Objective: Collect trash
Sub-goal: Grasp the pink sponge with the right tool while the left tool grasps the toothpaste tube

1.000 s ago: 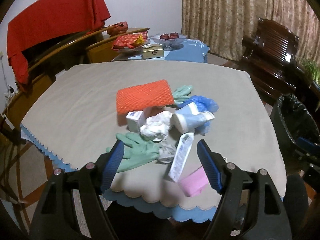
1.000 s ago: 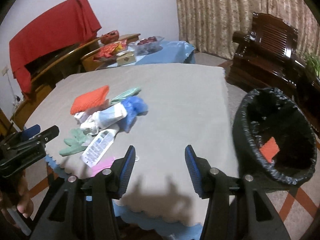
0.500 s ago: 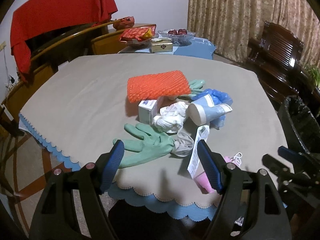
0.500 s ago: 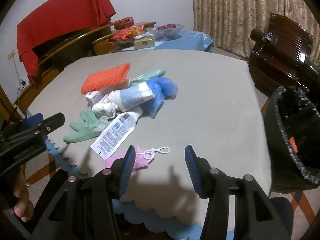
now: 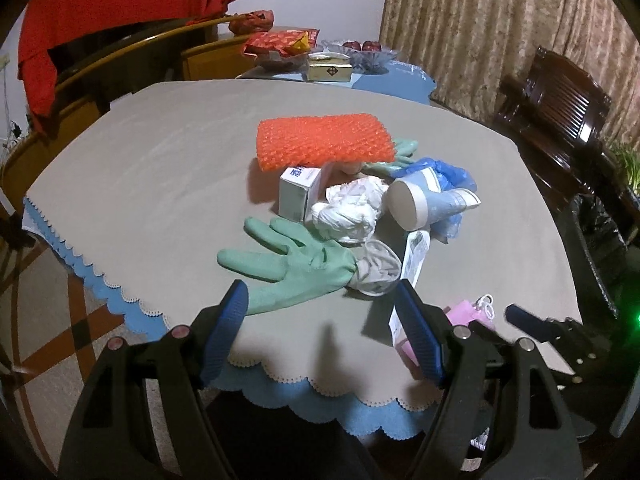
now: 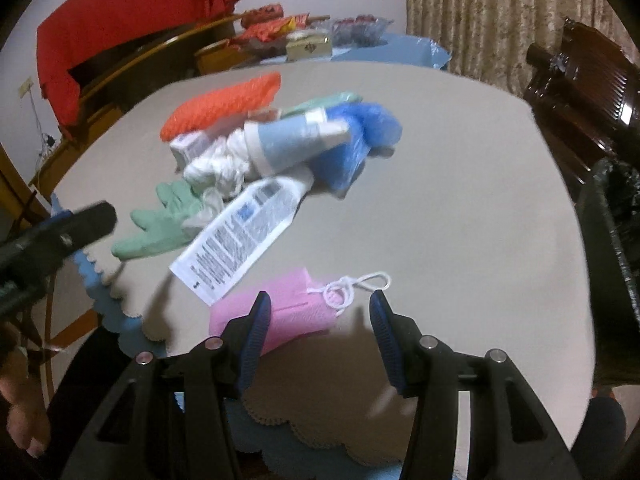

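Note:
A heap of trash lies on the beige table (image 5: 152,168): an orange foam net (image 5: 322,145), a small white box (image 5: 298,192), crumpled white tissue (image 5: 350,210), a blue-and-white tube (image 5: 428,200), a blue plastic bag (image 5: 448,172), a green glove (image 5: 292,268), a flat white tube (image 6: 240,232) and a pink pouch (image 6: 296,314) with a white string. My left gripper (image 5: 320,304) is open just before the green glove. My right gripper (image 6: 318,312) is open, with the pink pouch between its fingertips.
A black-lined trash bin (image 6: 612,248) stands at the table's right side. Dark wooden chairs (image 5: 556,104) stand at the right, a red cloth (image 5: 120,4) over a chair at the back left. A second table (image 5: 384,76) with snacks and a bowl is behind.
Both grippers have moved forward and down toward the table. The left has closed in on the green glove, the right on the pink pouch. Both stay open.

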Demonstrator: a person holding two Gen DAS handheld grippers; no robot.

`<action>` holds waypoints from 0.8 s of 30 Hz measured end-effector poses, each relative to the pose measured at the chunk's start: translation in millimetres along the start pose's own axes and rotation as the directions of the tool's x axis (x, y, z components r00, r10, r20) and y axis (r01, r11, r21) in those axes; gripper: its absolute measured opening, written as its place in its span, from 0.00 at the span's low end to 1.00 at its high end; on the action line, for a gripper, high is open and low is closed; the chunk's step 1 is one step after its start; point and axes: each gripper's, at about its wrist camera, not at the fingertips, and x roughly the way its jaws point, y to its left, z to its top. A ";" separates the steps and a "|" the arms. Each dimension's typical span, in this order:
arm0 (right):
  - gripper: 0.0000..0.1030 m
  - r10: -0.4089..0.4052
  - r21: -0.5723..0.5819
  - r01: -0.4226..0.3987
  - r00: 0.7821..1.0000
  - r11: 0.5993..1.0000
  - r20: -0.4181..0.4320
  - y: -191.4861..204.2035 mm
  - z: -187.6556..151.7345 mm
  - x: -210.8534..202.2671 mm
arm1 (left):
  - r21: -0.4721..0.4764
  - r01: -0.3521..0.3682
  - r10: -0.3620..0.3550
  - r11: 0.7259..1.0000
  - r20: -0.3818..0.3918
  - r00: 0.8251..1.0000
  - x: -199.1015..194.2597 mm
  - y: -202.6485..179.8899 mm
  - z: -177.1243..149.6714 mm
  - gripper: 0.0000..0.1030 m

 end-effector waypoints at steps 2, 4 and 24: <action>0.37 0.008 -0.008 -0.008 1.000 1.000 -0.024 0.1 -1.5 8.6 | 0.003 0.001 -0.001 1.000 -0.007 1.000 2.4 -0.1 -0.7 0.71; 0.25 0.022 -0.015 -0.023 0.999 1.000 -0.041 1.4 -2.4 13.9 | 0.007 0.003 -0.003 1.000 -0.015 1.000 5.1 -0.9 -1.2 0.71; 0.02 -0.004 0.127 -0.005 0.998 0.992 0.071 -61.7 23.7 -17.7 | 0.178 0.072 -0.045 0.981 -0.150 0.988 48.0 -50.7 -3.2 0.67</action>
